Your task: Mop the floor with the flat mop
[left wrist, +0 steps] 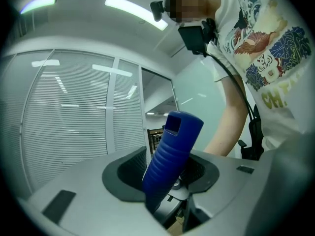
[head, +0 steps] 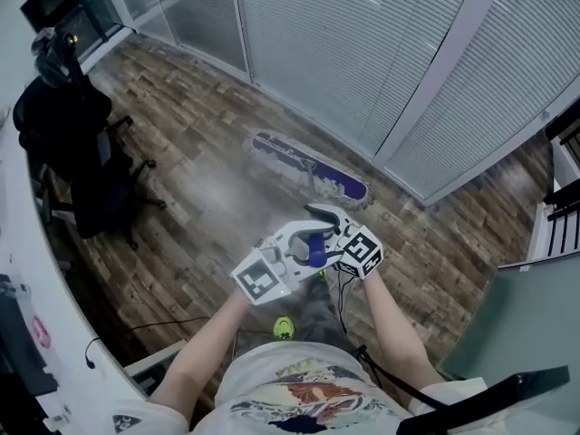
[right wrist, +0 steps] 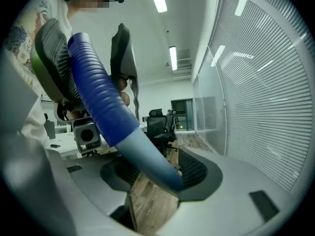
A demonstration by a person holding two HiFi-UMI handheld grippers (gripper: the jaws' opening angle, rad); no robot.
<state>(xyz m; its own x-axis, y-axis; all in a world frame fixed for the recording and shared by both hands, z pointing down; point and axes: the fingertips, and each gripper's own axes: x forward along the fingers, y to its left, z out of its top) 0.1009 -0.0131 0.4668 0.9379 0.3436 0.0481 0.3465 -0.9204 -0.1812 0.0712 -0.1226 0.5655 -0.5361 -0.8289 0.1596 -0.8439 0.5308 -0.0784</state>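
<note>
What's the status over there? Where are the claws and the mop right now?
Left claw and right claw both shut on mop handle. Mop head flat on floor ahead. Office chair off left, apart from mop head.

Wood-plank floor [head: 181, 134]. The mop [head: 308, 168] rests on it near the blinds [head: 362, 43]. A chair [head: 86, 175] stands at left.

Bright ceiling lights [left wrist: 133, 11]; fisheye edges w/ dark corners

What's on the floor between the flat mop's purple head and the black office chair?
Nothing: in the head view, only bare wood-plank floor lies between the purple flat mop head and the black office chair.
</note>
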